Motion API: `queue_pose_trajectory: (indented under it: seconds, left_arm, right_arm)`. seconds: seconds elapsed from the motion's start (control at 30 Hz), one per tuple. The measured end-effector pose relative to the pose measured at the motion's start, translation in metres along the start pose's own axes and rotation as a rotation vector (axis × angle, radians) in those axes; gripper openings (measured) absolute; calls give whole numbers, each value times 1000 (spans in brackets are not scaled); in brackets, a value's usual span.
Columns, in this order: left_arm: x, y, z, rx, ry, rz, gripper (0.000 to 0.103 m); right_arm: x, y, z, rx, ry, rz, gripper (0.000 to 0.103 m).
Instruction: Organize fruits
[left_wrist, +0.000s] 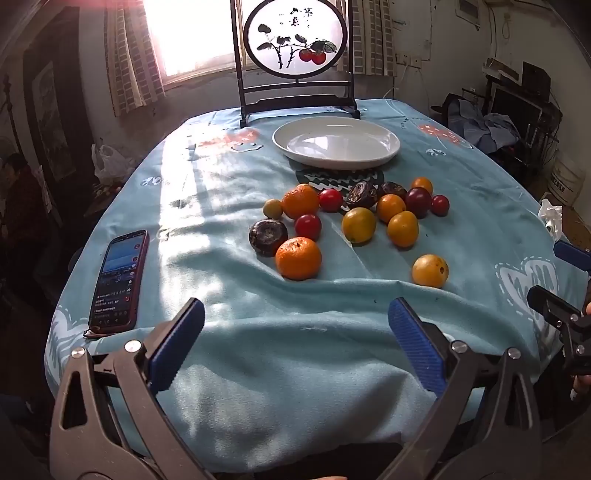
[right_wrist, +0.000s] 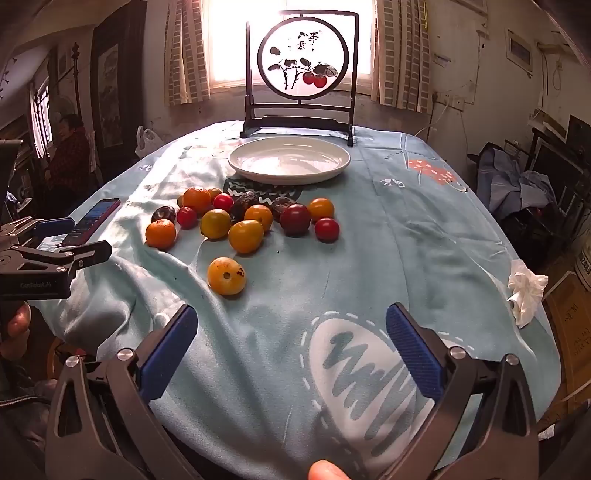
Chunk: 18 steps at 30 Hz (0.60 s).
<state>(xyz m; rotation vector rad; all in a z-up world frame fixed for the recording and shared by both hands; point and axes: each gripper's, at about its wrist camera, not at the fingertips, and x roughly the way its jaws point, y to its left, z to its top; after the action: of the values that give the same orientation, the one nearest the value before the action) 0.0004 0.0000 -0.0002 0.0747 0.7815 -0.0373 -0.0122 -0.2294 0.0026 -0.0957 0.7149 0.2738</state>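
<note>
The left gripper (left_wrist: 295, 332) and right gripper (right_wrist: 291, 332) both hang wide open and empty at the near table edge, while, taking the white plate (left_wrist: 336, 142) as landmark, a phone (left_wrist: 119, 280) lies far left and the fruits (left_wrist: 354, 218) cluster just before it.

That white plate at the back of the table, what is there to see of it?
The white plate is round and shallow with a raised rim, and looks like glazed ceramic, its gloss reflecting the window light. It is empty: no fruit lies in it yet. It sits flat on the blue tablecloth, its near edge overlapping a dark patterned patch whose nature I cannot tell, just in front of the framed round painting. The pile of fruit lies apart from it, nearer the cameras. Neither claw touches it.
</note>
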Motion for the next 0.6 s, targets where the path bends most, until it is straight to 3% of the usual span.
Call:
queue_pose_trajectory:
  seconds: [0.6]
  left_arm:
    - [3,5,-3,-13,7,4,101]
  right_arm:
    - [1,2,-1,-6,1,0,102]
